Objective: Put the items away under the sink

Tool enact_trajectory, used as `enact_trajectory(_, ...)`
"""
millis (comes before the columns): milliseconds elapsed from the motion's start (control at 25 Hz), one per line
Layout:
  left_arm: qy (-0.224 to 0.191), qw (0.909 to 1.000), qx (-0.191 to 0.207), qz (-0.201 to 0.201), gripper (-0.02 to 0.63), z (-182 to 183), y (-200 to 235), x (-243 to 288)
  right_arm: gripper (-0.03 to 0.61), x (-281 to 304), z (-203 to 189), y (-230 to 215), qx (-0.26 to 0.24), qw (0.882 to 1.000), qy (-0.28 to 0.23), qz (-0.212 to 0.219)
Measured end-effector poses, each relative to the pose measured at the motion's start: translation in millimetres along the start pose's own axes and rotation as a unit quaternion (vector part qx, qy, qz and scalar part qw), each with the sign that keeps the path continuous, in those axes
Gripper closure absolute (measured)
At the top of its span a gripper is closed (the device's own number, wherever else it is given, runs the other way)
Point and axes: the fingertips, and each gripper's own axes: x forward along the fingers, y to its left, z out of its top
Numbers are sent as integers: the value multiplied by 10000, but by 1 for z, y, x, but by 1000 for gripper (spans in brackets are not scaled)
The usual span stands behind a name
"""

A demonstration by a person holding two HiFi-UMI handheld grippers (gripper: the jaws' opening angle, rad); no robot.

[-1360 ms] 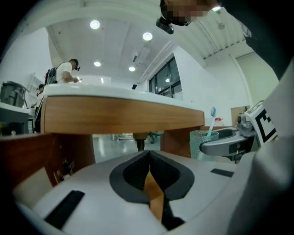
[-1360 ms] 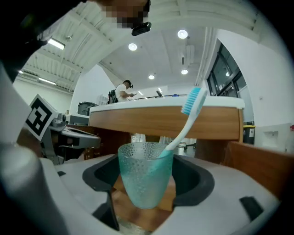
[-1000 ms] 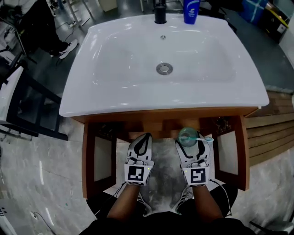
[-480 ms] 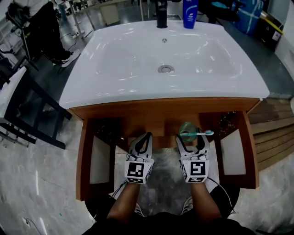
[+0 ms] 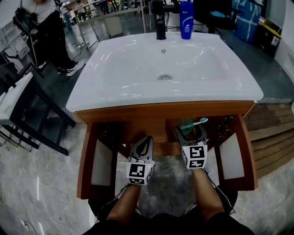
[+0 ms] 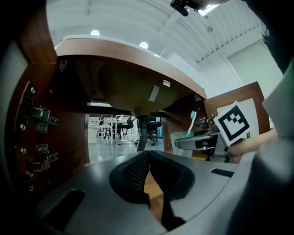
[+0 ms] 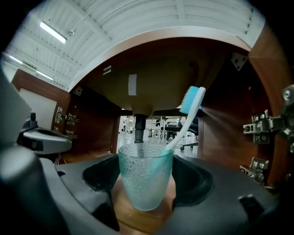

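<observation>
A teal dimpled cup [image 7: 145,176] with a blue-headed toothbrush [image 7: 186,117] leaning in it stands upright between my right gripper's jaws, at the mouth of the open wooden cabinet [image 5: 161,120] under the white sink [image 5: 138,87]. In the head view my right gripper [image 5: 190,131] is shut on the cup [image 5: 185,127], just below the cabinet's front rail. My left gripper [image 5: 146,139] hangs lower and to the left, shut with nothing in it; its jaws meet at the tips [image 6: 148,167]. From the left gripper view the cup [image 6: 181,139] shows to the right.
Both cabinet doors stand open, left [image 5: 87,160] and right [image 5: 243,151], with hinges [image 6: 39,114] on the side walls. A drain pipe [image 7: 139,128] drops from the basin's underside. A blue bottle [image 5: 186,13] and a black tap [image 5: 159,20] stand at the sink's back.
The right gripper has carried the cup and toothbrush forward to the cabinet opening. The left gripper has stayed shut and trails behind it. The head view has pulled back.
</observation>
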Motion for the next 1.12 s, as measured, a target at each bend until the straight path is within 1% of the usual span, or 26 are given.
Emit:
enact_trajectory(160, -199, 9998, 63, -20, 592, 8, 3, -3, 218, 20, -3, -2, 86, 9999, 83, 121)
enact_trajectory(280, -179, 9998, 108, 18, 592, 7, 5, -2, 218, 29, -10, -6, 133, 9996, 195, 129)
enact_trajectory(400, -220, 9997, 51, 7, 592, 7, 8, -2, 218, 33, -14, -7, 146, 9996, 208, 147)
enact_trajectory(520, -347, 9993, -24, -105, 592, 9, 6, -2, 218, 35, -14, -8, 182, 9996, 147, 178)
enact_trajectory(600, -367, 9992, -25, -166, 592, 8, 2, -2, 216, 34, -14, -7, 141, 9997, 121, 186)
enact_trajectory(760, -365, 9991, -56, -211, 592, 7, -3, -2, 213, 32, -19, -5, 174, 9991, 232, 298)
enact_trajectory(880, -370, 9991, -23, -207, 592, 9, -1, -4, 181, 31, -22, -2, 231, 9987, 297, 338)
enact_trajectory(1000, -375, 9991, -33, -196, 593, 9, -1, -3, 179, 21, -24, -4, 298, 9987, 301, 274)
enact_trajectory(1120, -328, 9990, -102, -299, 592, 8, -6, -1, 178, 2, -23, -6, 334, 9987, 361, 136)
